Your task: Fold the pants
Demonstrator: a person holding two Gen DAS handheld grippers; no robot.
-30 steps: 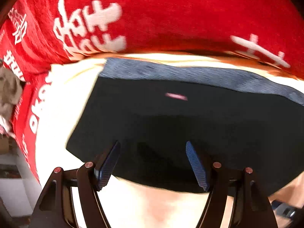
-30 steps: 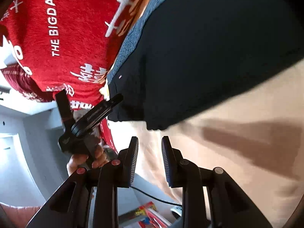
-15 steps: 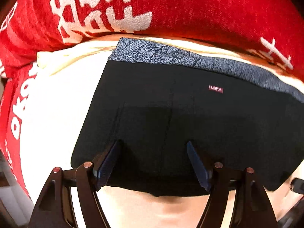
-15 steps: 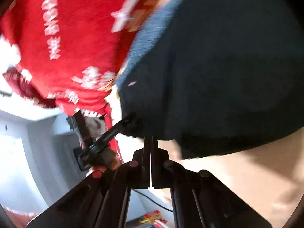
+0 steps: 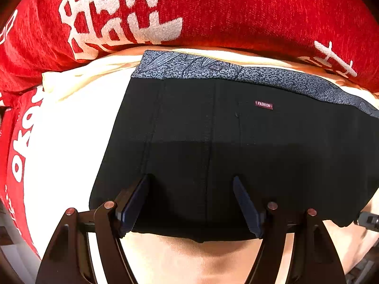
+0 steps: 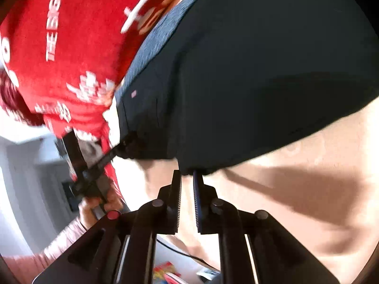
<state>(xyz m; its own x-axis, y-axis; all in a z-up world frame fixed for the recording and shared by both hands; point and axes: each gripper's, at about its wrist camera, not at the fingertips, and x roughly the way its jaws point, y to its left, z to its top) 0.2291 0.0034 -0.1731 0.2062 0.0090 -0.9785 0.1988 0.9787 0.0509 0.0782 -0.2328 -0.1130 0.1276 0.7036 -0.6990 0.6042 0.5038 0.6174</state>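
Note:
Black pants (image 5: 236,146) lie folded flat on a cream sheet (image 5: 71,142), with a grey-blue patterned waistband (image 5: 272,77) at the far side and a small "FASHION" tag. My left gripper (image 5: 190,187) points down over the near hem, open wide, with both fingertips resting on the cloth. In the right wrist view the pants (image 6: 260,71) fill the upper right. My right gripper (image 6: 187,179) is at their near hem. Its jaws are opening and stand a narrow gap apart, with the hem right at the tips and cream sheet showing between the pads. The left gripper (image 6: 125,145) touches the pants' left corner, held by a hand (image 6: 99,203).
A red blanket (image 5: 236,11) with white lettering lies bunched just beyond the waistband and down the left side (image 6: 71,35). The cream sheet (image 6: 296,189) spreads in front of the hem. Past the bed's edge are a grey wall (image 6: 28,177), a black cable and colourful items on the floor (image 6: 165,269).
The left gripper moved in over the pants and settled on the near hem, still open. The right gripper closed fully, moved up to the hem, then parted slightly.

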